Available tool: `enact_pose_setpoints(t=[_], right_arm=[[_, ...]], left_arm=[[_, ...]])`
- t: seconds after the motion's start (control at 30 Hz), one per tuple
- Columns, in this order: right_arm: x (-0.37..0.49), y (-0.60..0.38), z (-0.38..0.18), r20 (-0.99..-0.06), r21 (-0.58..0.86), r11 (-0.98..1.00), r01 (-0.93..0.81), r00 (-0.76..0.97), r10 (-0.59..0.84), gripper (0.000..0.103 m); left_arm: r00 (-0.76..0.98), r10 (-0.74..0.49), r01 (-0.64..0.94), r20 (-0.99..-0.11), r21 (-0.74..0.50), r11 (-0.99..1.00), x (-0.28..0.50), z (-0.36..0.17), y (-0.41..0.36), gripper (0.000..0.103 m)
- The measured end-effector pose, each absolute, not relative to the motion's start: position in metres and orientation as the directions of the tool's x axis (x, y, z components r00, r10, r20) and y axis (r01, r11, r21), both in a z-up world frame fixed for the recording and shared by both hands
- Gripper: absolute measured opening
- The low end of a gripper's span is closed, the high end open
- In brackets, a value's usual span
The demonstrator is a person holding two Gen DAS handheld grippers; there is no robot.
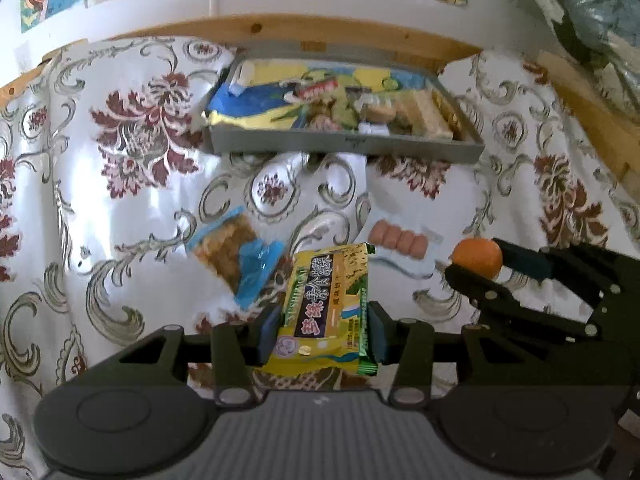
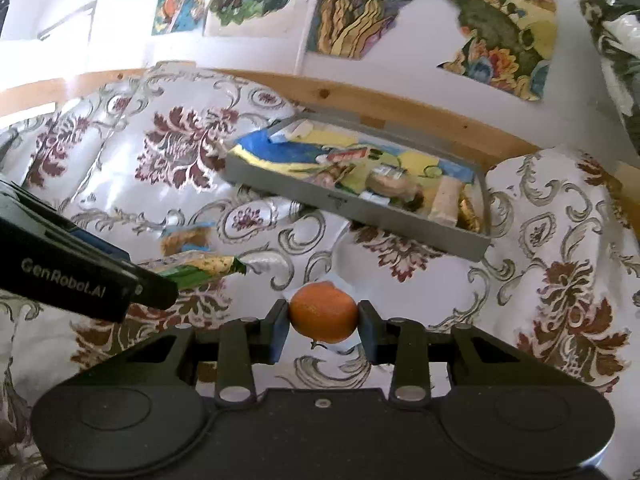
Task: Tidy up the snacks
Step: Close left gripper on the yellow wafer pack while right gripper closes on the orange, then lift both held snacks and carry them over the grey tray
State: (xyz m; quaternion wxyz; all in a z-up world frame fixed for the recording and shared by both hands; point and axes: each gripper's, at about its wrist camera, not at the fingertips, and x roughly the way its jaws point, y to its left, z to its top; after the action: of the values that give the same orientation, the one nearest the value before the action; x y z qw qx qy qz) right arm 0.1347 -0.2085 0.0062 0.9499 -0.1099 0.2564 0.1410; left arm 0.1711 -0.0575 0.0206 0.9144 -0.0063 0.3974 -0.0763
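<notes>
Partly done: grey tray [image 1: 344, 145] on the floral tabletop [image 1: 120, 200] already loaded with several packets. Left outside, nearer than the tray: blue-wrapped cracker pack [image 1: 236, 256] and sausage pack [image 1: 400, 242], both well short of the tray. Left gripper [image 1: 322, 330] closed partway, fingers [image 1: 268, 332] clamping yellow-green biscuit packet [image 1: 326, 312] by its sides, lifted, in front of the tray. Right gripper [image 2: 323, 326] narrowed onto orange fruit [image 2: 323, 312], fingers [image 2: 280, 330] pressing both sides, also short of the tray. Both still to go in.

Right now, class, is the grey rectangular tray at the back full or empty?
Partly full: the grey rectangular tray holds several wrapped snacks, crowded on its right side, with a large blue-and-yellow packet lying across its left.
</notes>
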Motion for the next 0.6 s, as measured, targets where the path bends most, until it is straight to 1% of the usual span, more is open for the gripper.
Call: enact_pose_setpoints(t=[0.23,0.43,0.6], right_arm=[[0.136,-0.216,0.017,-0.486,-0.116,0.948,-0.295,0.85,0.205,0.039],[0.139,-0.224,0.025,-0.464,-0.103,0.956,-0.274,0.863,0.198,0.039],[0.156,-0.235,0.037,-0.448,-0.061,0.962,-0.264,0.869,0.21,0.039]], left_arm=[[0.715,-0.161,0.141,-0.68,-0.085,0.986,0.176,0.031,-0.063,0.05],[0.745,-0.163,0.153,-0.647,-0.072,0.986,0.183,0.039,-0.07,0.05],[0.768,-0.162,0.158,-0.619,-0.061,0.985,0.198,0.05,-0.075,0.05]])
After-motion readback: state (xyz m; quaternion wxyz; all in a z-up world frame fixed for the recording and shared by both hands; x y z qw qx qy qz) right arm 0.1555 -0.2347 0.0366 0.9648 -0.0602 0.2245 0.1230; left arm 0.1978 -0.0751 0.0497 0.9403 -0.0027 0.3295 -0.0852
